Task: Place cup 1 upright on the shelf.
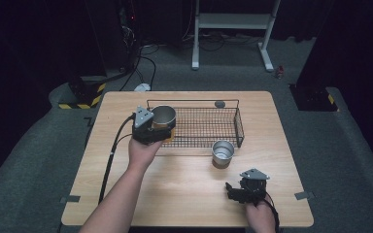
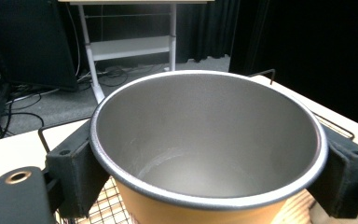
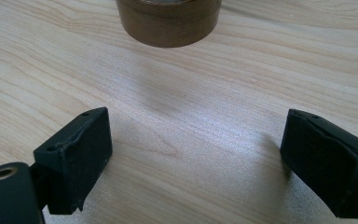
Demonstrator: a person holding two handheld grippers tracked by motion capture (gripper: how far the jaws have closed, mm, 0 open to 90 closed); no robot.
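Resting low near the bench's (image 1: pixel 189 194) front edge, the right gripper (image 1: pixel 238 190) has its fingers (image 3: pixel 74 154) wide apart and empty; straight ahead of them, near but apart, stands an upright steel cup (image 1: pixel 222 153), just outside the basket (image 1: pixel 240 127); the right hand is clearly the nearer to it; farther off, the left gripper (image 1: pixel 156 130) has its fingers (image 2: pixel 70 172) clamped on either side of a second cup (image 2: pixel 205 154), held upright at the basket's left end, over the mesh; judged next: release there.
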